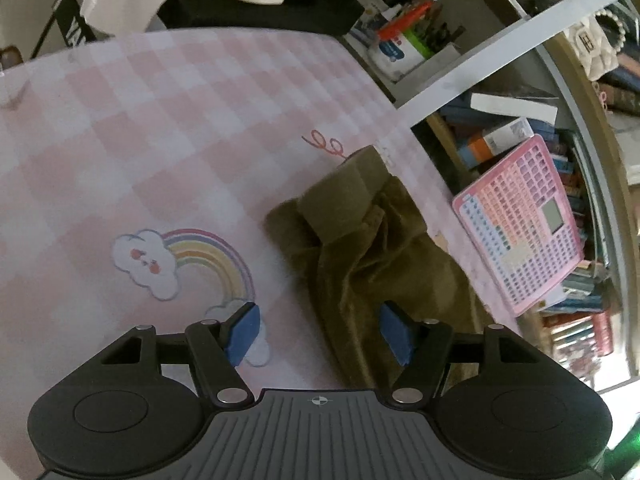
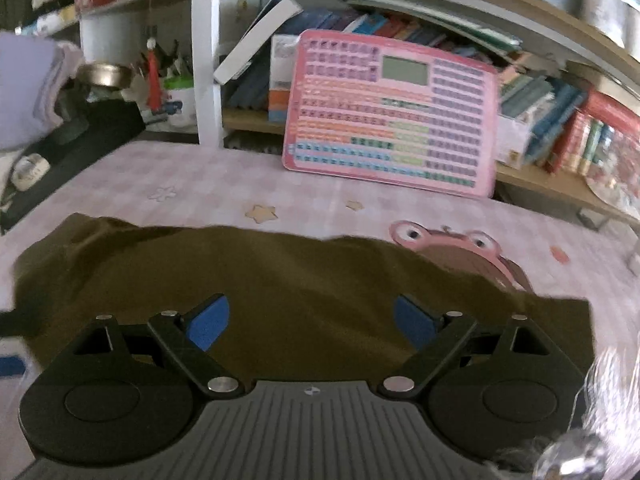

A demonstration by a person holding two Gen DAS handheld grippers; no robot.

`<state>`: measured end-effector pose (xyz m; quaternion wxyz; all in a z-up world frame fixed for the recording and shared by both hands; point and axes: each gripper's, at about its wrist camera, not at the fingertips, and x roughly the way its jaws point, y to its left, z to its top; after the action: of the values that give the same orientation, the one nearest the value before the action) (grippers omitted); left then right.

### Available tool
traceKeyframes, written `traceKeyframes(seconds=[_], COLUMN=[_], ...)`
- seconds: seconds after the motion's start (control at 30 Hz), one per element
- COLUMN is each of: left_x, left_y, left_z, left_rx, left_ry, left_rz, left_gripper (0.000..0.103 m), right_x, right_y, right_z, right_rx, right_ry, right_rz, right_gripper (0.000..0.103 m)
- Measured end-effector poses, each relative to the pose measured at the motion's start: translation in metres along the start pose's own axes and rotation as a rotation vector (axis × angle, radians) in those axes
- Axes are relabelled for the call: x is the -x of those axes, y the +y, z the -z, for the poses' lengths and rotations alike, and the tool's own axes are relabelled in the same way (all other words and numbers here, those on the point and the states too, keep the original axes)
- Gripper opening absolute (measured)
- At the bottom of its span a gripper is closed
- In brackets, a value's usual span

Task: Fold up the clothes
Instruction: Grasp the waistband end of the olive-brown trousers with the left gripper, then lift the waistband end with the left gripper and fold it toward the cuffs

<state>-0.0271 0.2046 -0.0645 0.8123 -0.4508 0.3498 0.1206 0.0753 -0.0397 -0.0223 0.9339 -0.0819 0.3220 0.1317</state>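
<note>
1. The worktop [image 1: 168, 128] is covered with a pink checked cloth printed with a rainbow and cloud [image 1: 180, 264] and, in the right wrist view, a frog face [image 2: 448, 240]. Most of it is bare.

2. The olive-brown garment [image 2: 312, 272] is the thing to fold. In the right wrist view it spreads wide and fairly flat across the near part of the worktop, partly over the frog print. In the left wrist view [image 1: 384, 264] it is rumpled, with one flap turned over on itself at the far end near the worktop's edge.

3. A pink toy keyboard panel [image 2: 394, 114] leans against the bookshelf [image 2: 560, 120] behind the worktop, apart from the garment.

4. The right gripper [image 2: 312, 322] hangs over the middle of the garment, jaws wide apart, nothing between them.

5. The left gripper [image 1: 320, 334] sits at the garment's near edge, jaws apart and empty; one pad is over the cloth print, the other over the fabric.

6. Progress, as a judgement: early. At most one rough turn-over is in place; the garment is loose and creased, neither gripper holds it, and the neat folds remain to be made.
</note>
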Motion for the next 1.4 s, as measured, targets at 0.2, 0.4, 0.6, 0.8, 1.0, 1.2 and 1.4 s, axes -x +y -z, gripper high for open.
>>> traceKeyframes(seconds=[0.2, 0.4, 0.6, 0.8, 1.0, 1.2, 1.4], left_x=[-0.007, -0.005, -0.005, -0.014, -0.020, -0.022, -0.024], left_y=[0.001, 0.005, 0.009, 0.002, -0.007, -0.013, -0.008], left_z=[-0.007, -0.011, -0.018, -0.023, -0.024, -0.022, -0.019], left_rx=[0.061, 0.089, 0.088, 0.081, 0.055, 0.052, 0.073], left_ry=[0.030, 0.034, 0.018, 0.018, 0.022, -0.004, -0.020], left_rz=[0.022, 0.007, 0.007, 0.016, 0.016, 0.001, -0.014], left_gripper=[0.068, 0.068, 0.067, 0.067, 0.067, 0.052, 0.015], right_x=[-0.050, -0.073, -0.024, 0.016, 0.013, 0.012, 0.012], right_y=[0.033, 0.040, 0.034, 0.047, 0.061, 0.059, 0.062], right_z=[-0.018, -0.010, 0.002, 0.033, 0.050, 0.050, 0.053], right_rx=[0.099, 0.149, 0.091, 0.162, 0.222, 0.230, 0.254], right_ry=[0.012, 0.062, 0.039, 0.070, 0.098, 0.101, 0.084], right_rz=[0.042, 0.051, 0.017, 0.002, -0.001, -0.011, -0.003], right_gripper=[0.090, 0.092, 0.090, 0.089, 0.090, 0.089, 0.089])
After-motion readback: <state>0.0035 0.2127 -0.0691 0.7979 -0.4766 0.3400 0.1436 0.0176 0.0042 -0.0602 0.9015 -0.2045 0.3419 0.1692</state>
